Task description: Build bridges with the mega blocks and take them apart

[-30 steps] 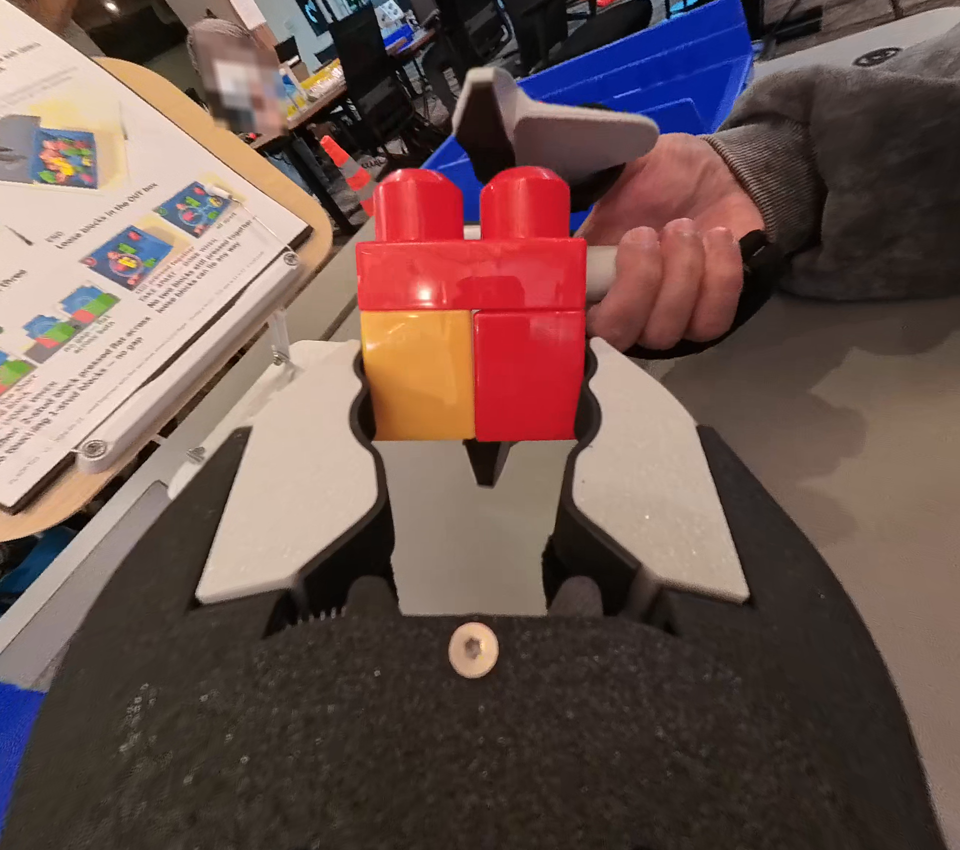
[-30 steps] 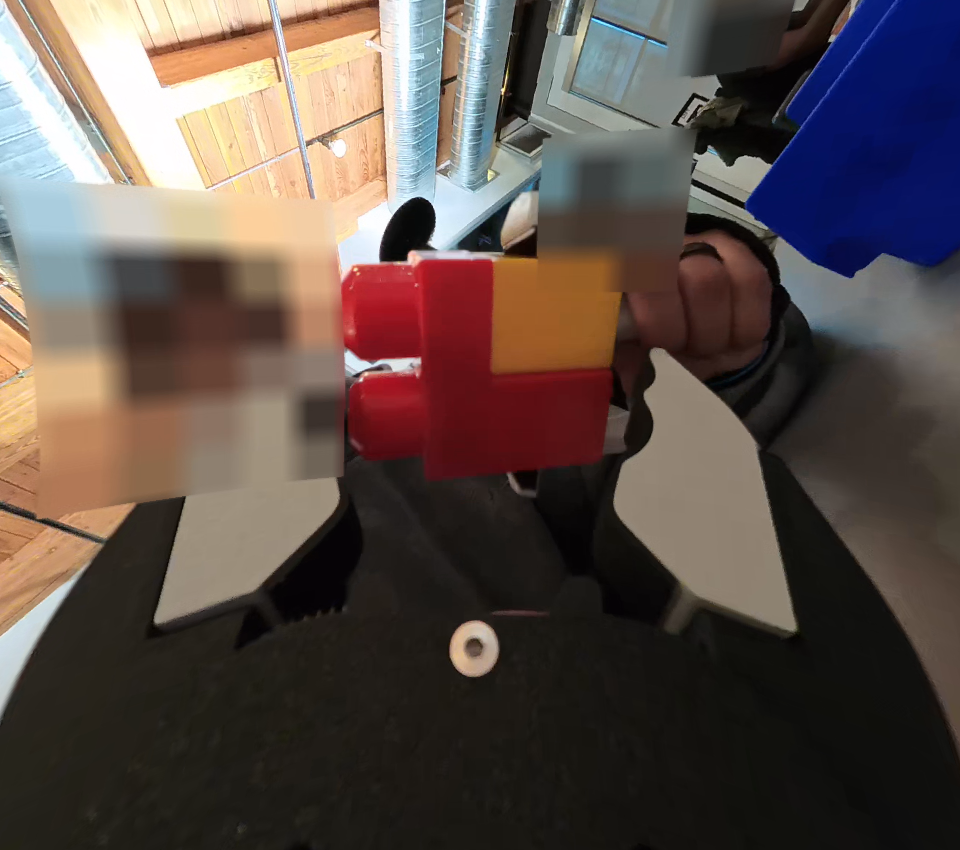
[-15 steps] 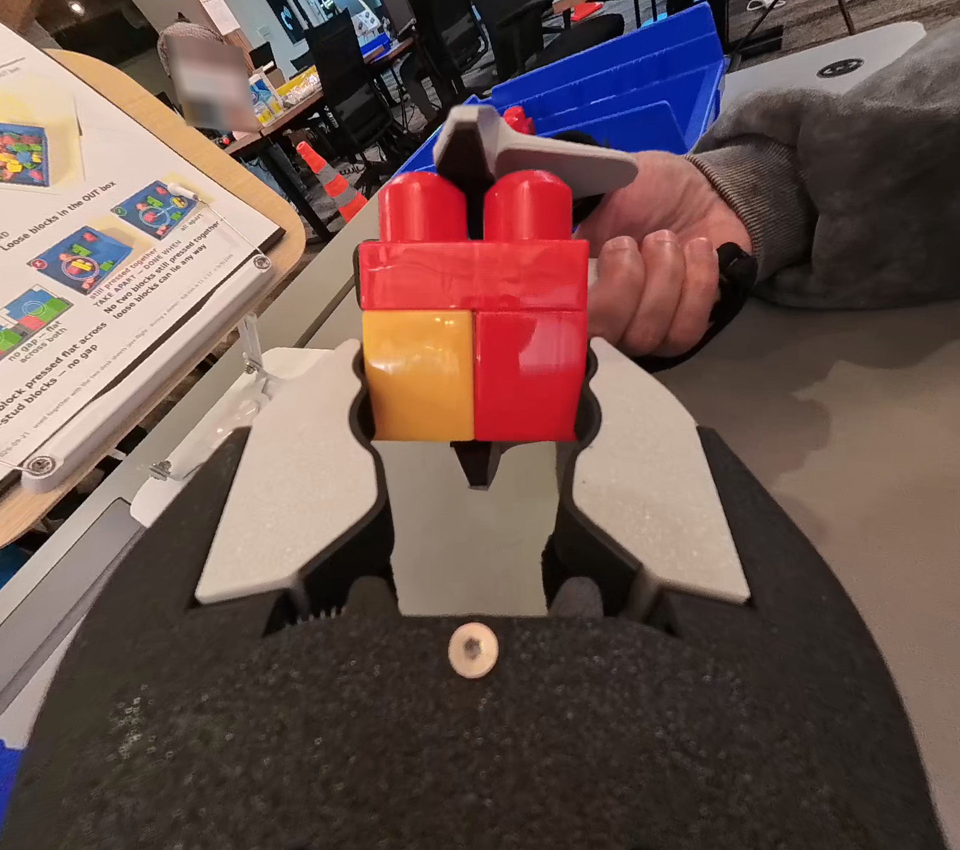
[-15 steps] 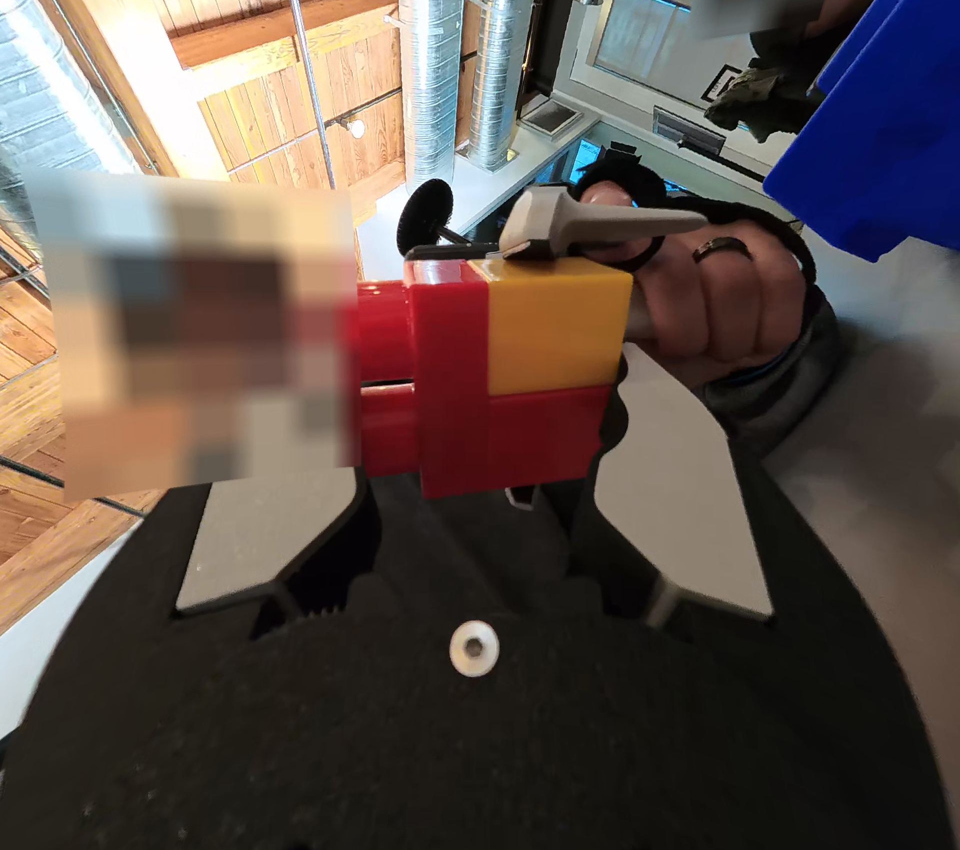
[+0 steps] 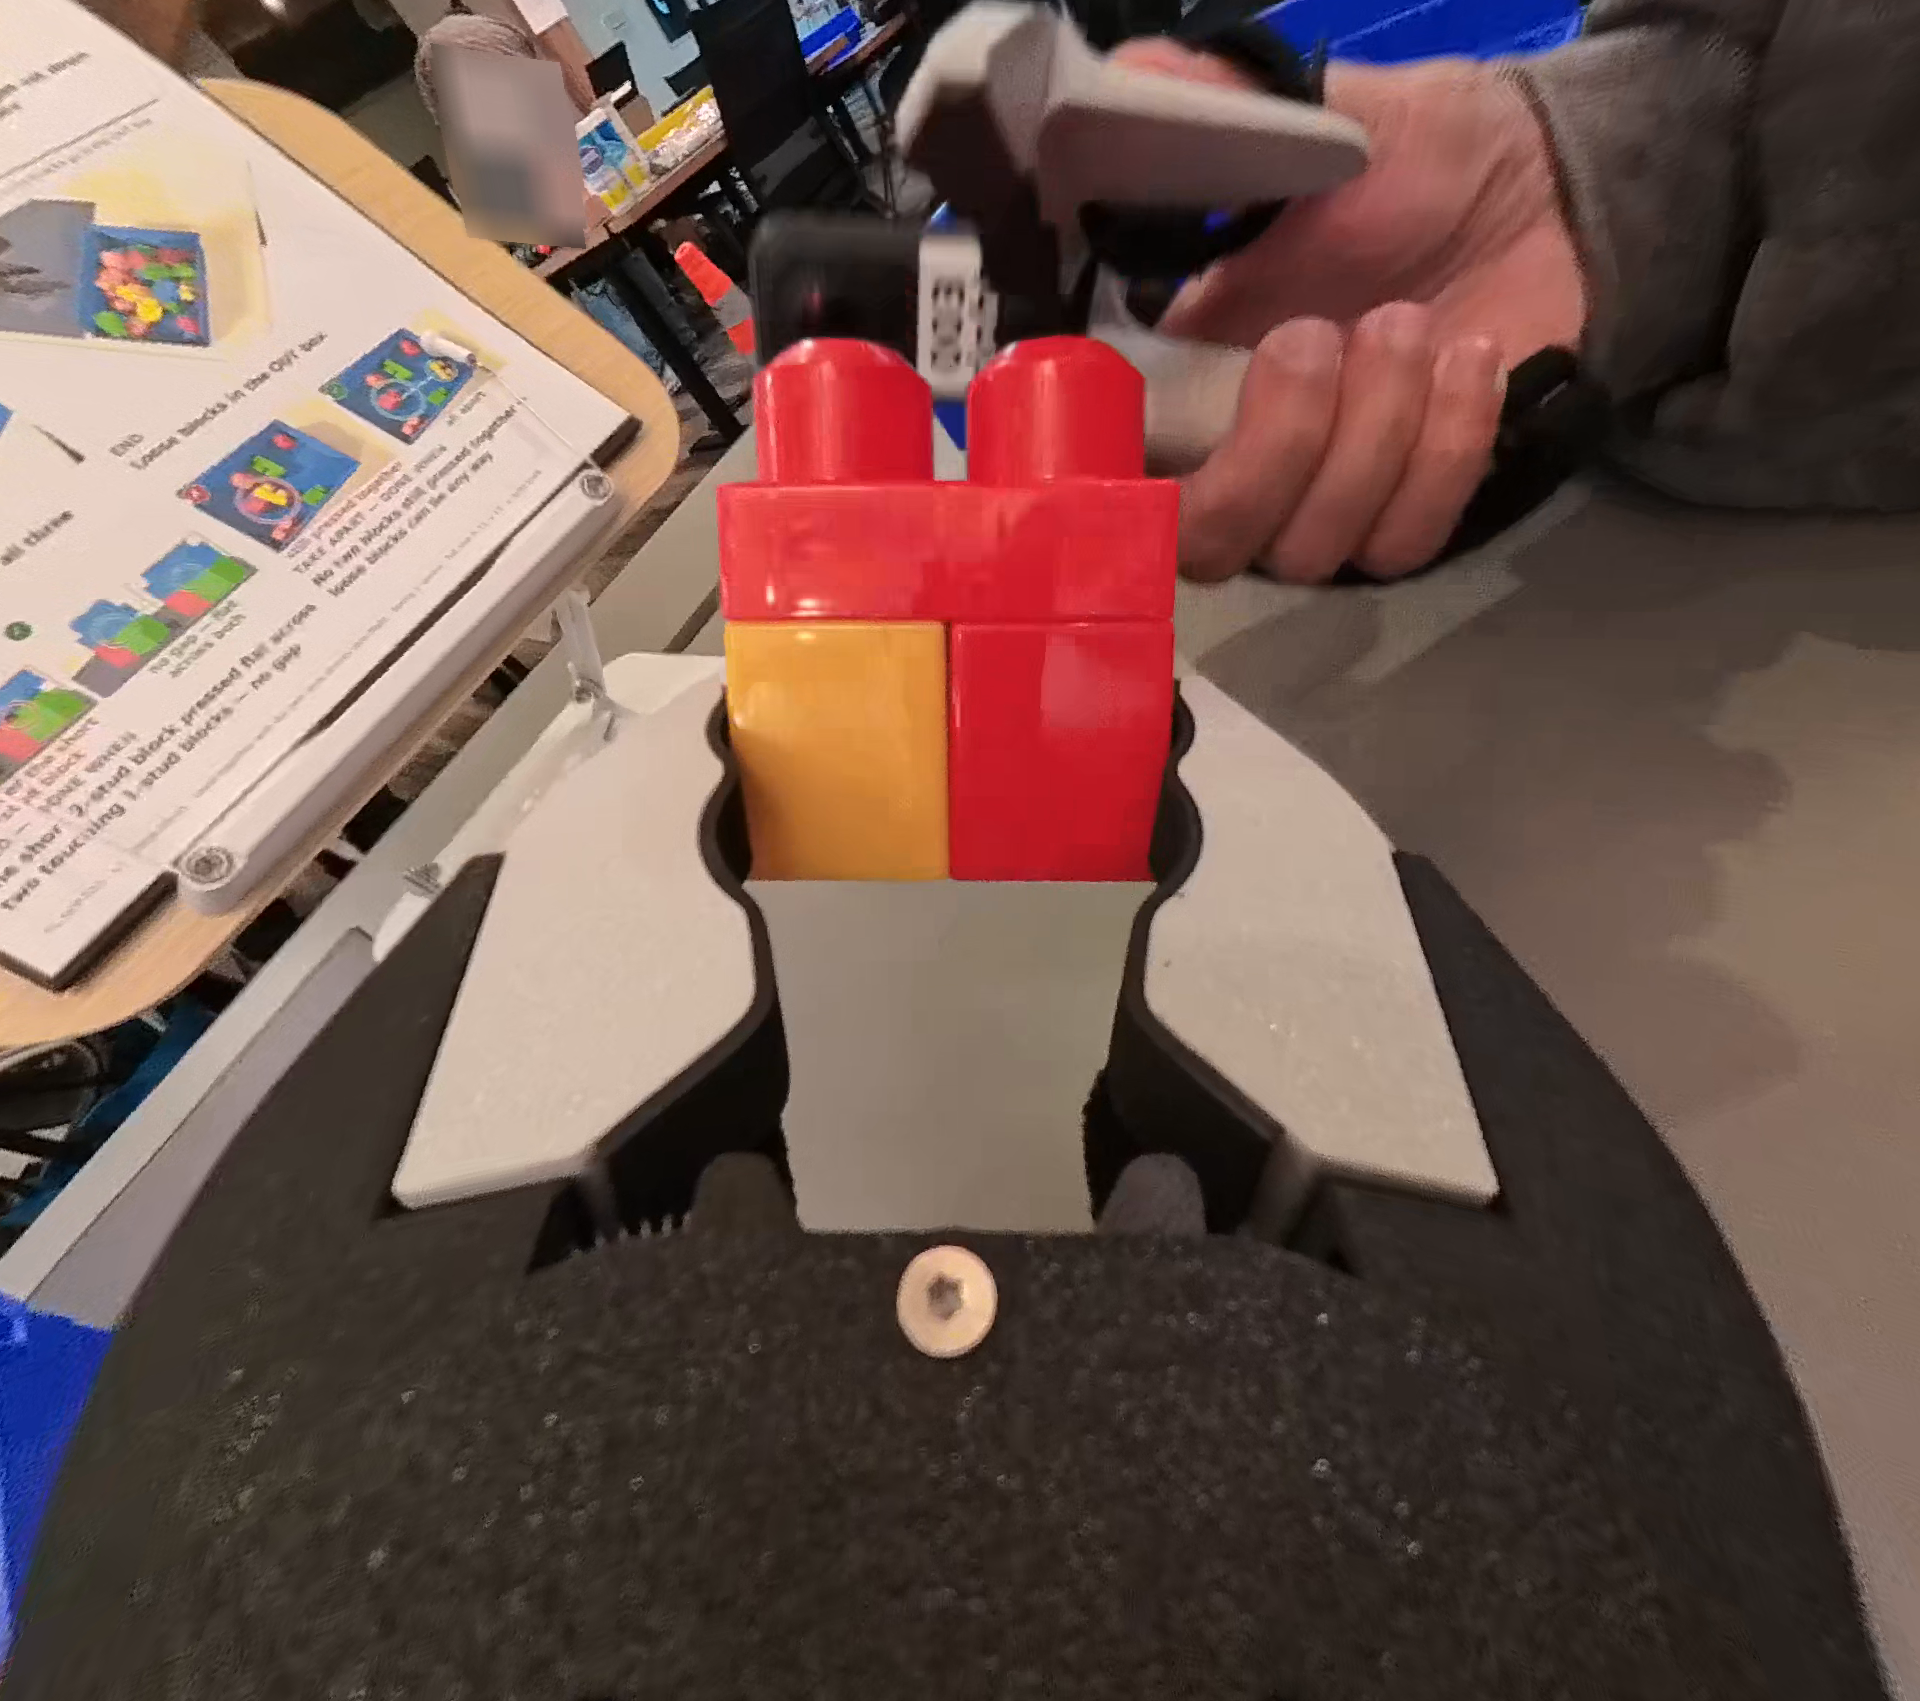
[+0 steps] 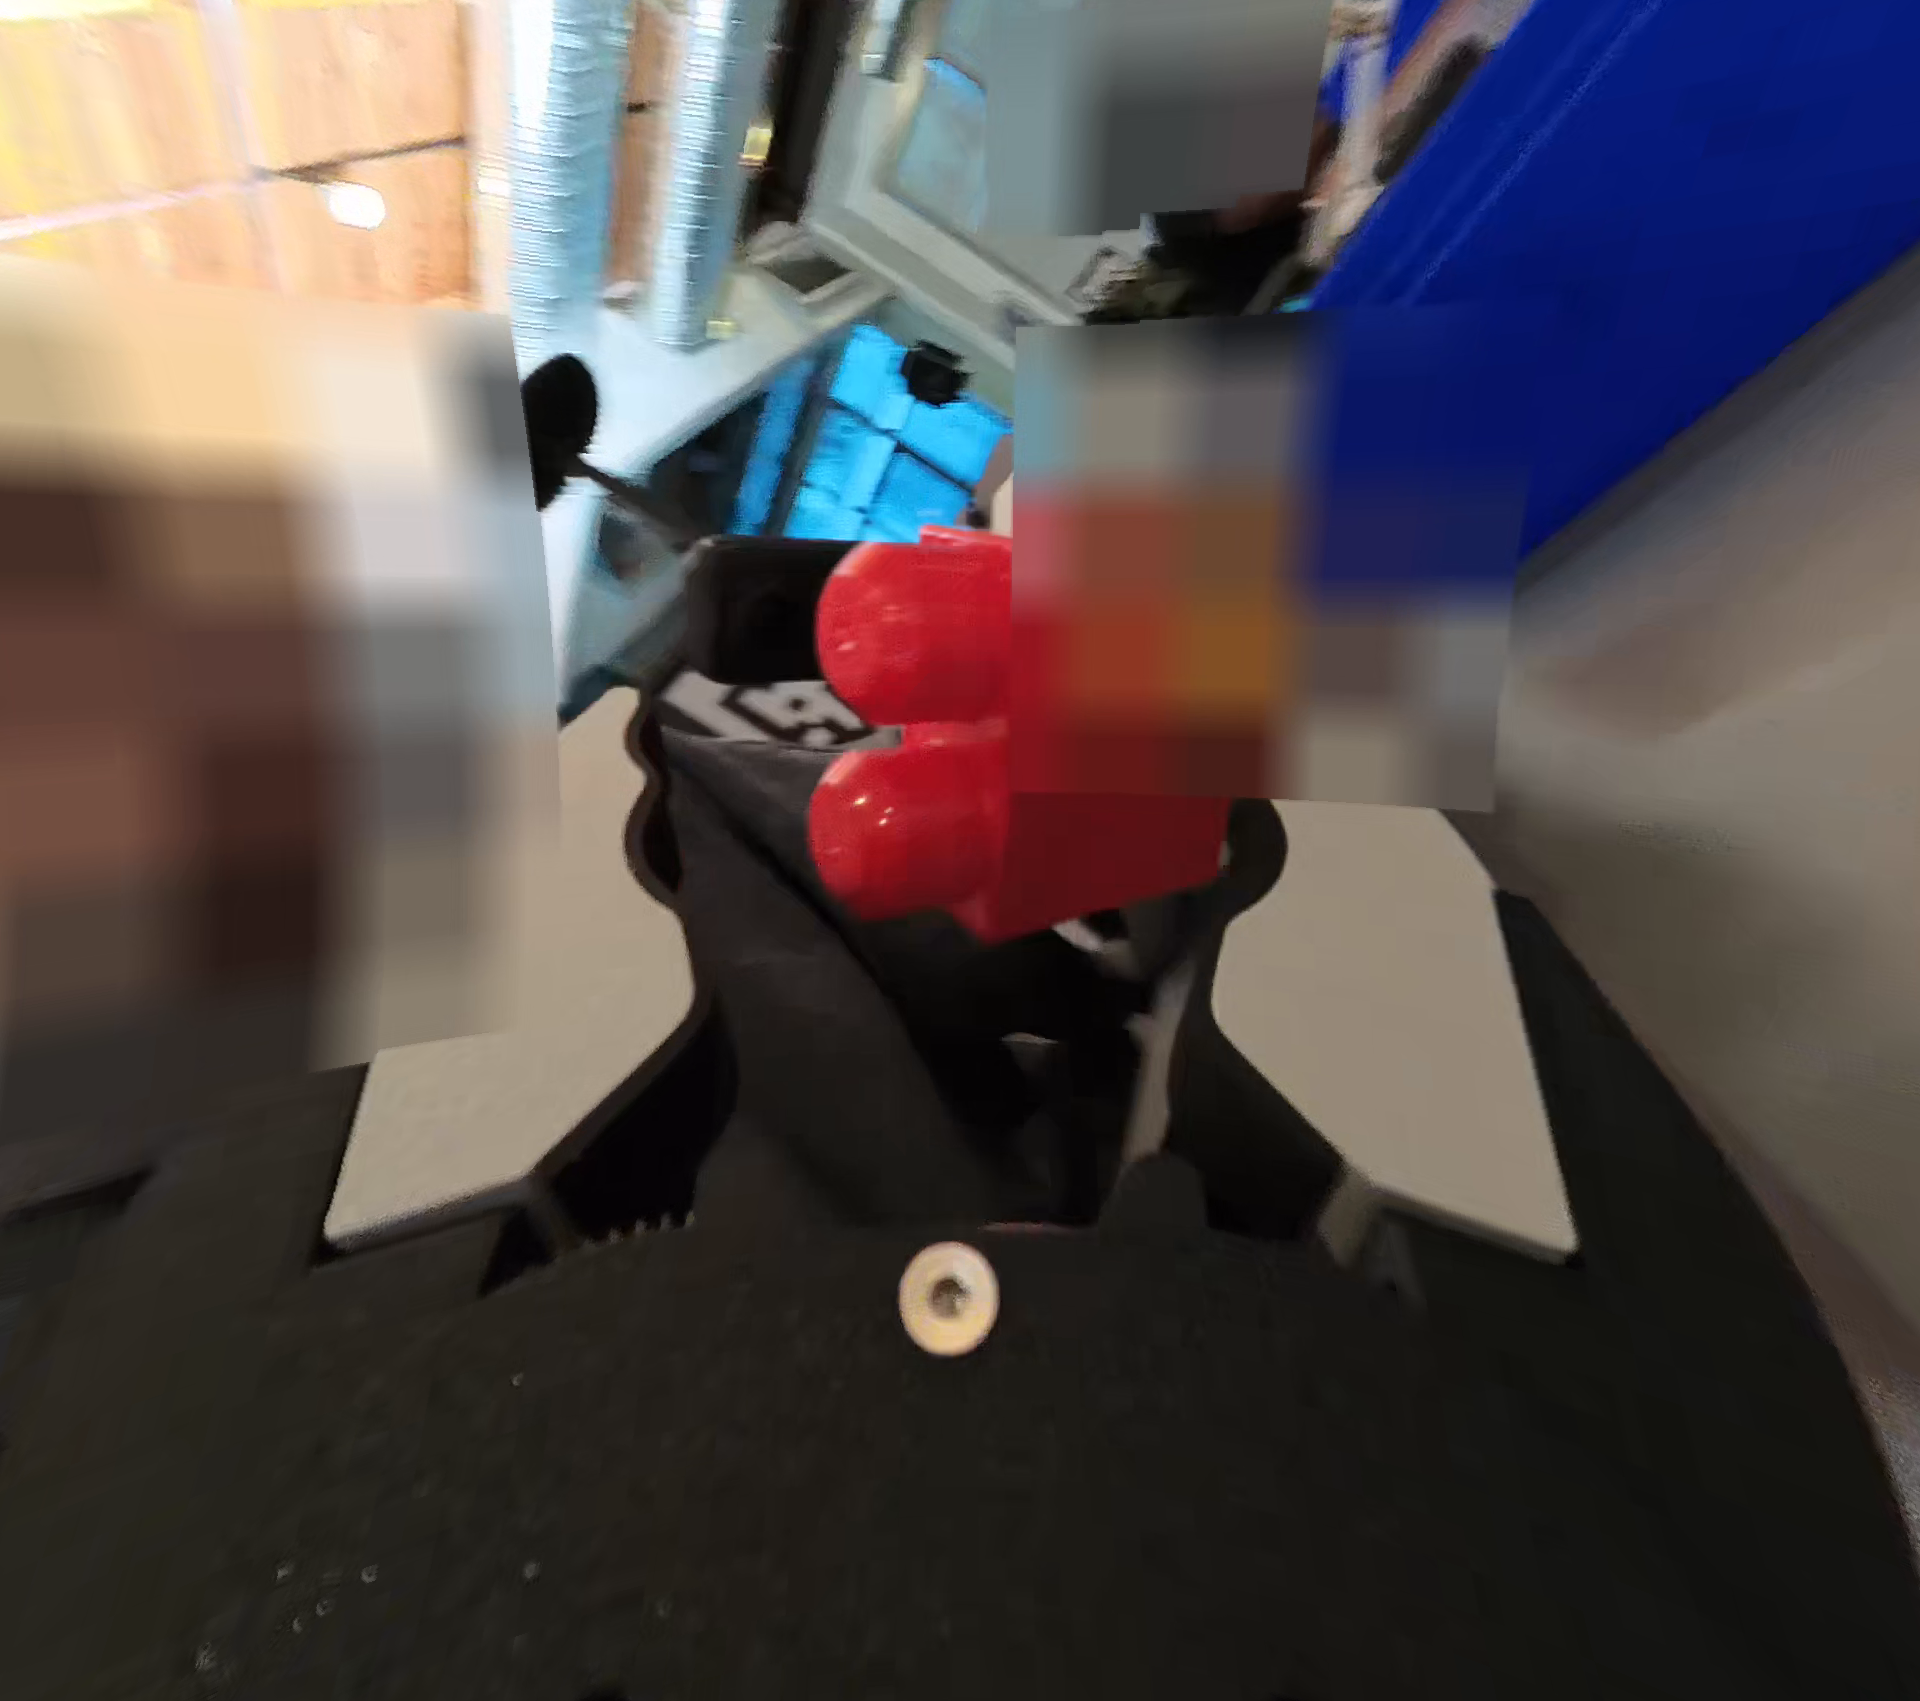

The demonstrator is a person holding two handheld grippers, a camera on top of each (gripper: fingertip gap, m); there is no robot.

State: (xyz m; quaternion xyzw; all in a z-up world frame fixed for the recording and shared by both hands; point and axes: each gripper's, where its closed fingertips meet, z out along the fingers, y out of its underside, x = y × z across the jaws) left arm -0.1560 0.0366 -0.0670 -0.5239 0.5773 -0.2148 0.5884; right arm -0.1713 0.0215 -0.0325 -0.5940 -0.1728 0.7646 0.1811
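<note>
The right gripper (image 5: 1039,124) has lifted away from the little bridge (image 5: 951,675) and now hangs above and behind it, blurry because it is moving. In its own view the bridge sits between its two fingers, with the knobs toward the left one, and nothing touches. Its jaws are spread wide.

The left gripper (image 5: 951,778) pinches the bridge by its two bottom blocks, the yellow block (image 5: 836,747) and the small red block (image 5: 1055,747), one finger pressing each side. The long red block (image 5: 951,550) sits on top, its two knobs pointing up, clear of the fingers.

This looks like the taking-apart step. To do it well, the right gripper should close on the long red block only and pull straight up, while the left one holds tight. A crooked pull could tug a bottom block loose.
</note>
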